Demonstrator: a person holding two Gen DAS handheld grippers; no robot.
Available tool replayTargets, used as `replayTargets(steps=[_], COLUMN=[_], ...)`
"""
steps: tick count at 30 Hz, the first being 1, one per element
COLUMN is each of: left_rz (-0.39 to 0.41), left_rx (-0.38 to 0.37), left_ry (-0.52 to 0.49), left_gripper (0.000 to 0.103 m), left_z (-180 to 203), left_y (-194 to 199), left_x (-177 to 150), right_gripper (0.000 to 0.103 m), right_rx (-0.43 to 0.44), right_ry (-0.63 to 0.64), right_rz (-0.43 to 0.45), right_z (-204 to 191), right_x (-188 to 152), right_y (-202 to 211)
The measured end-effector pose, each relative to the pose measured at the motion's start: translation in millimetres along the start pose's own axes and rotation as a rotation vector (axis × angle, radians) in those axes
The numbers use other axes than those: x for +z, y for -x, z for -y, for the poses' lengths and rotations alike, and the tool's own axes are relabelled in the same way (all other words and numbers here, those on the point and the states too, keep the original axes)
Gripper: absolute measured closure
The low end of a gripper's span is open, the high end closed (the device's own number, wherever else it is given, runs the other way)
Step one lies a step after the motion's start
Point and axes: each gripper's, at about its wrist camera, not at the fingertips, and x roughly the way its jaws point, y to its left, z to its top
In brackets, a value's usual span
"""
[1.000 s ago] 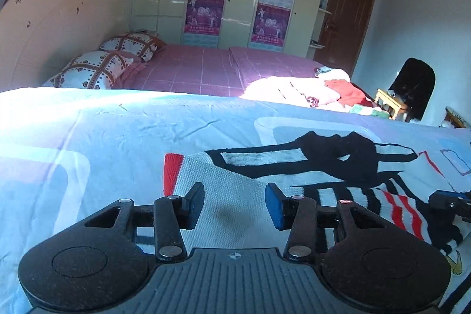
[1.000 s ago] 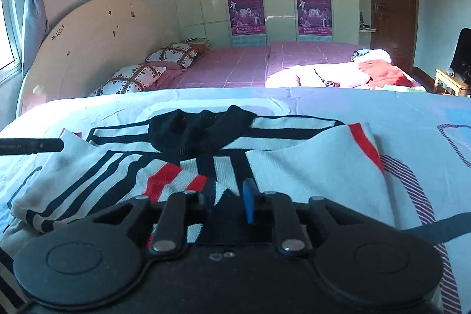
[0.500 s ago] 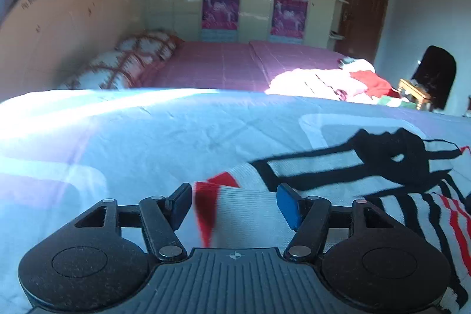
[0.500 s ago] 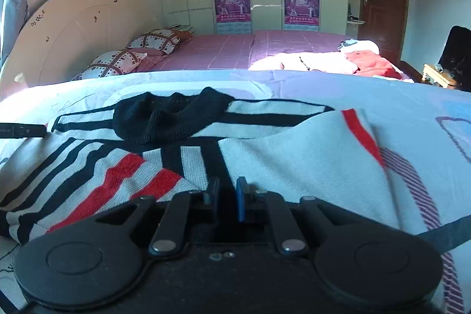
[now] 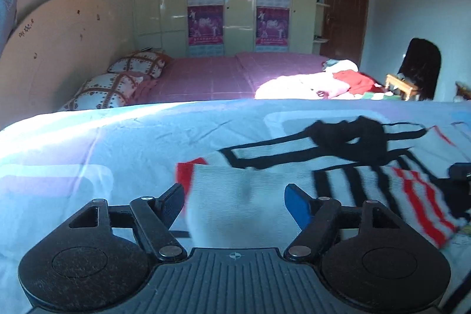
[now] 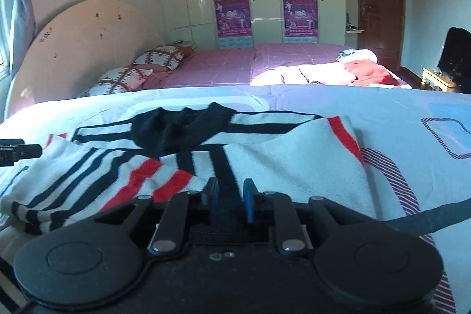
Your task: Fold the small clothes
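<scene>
Already the striped sweater [image 6: 265,164] lies sleeves-in; left gripper [image 5: 235,203] has just been opening, released, sleeve at twelve o'clock. Right gripper [image 6: 229,196] is parted, grasping nothing. Final folds remain.

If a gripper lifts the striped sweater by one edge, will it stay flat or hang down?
The striped sweater would probably droop: its knit already lies in soft folds. It likely slides little on the bedsheet, and the folded layers may fall open.
</scene>
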Motion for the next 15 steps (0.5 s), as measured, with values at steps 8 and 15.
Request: replayTargets(steps=[8, 15], left_rz=[-0.081, -0.094], left_rx=[-0.041, -0.011], left_ry=[-0.029, -0.045], left_gripper=[0.026, 0.026], left_z=[36.7, 28.1], left_y=[-12.1, -0.3], left_x=[-35.3, -37.4], right_gripper=[0.086, 0.086], right_rx=[0.027, -0.099], right_ry=[0.111, 0.089], right_rz=[-0.055, -0.041], right_z=[-30.5, 1.2], right_x=[-18.6, -23.0], right_y=[-13.4, -1.3])
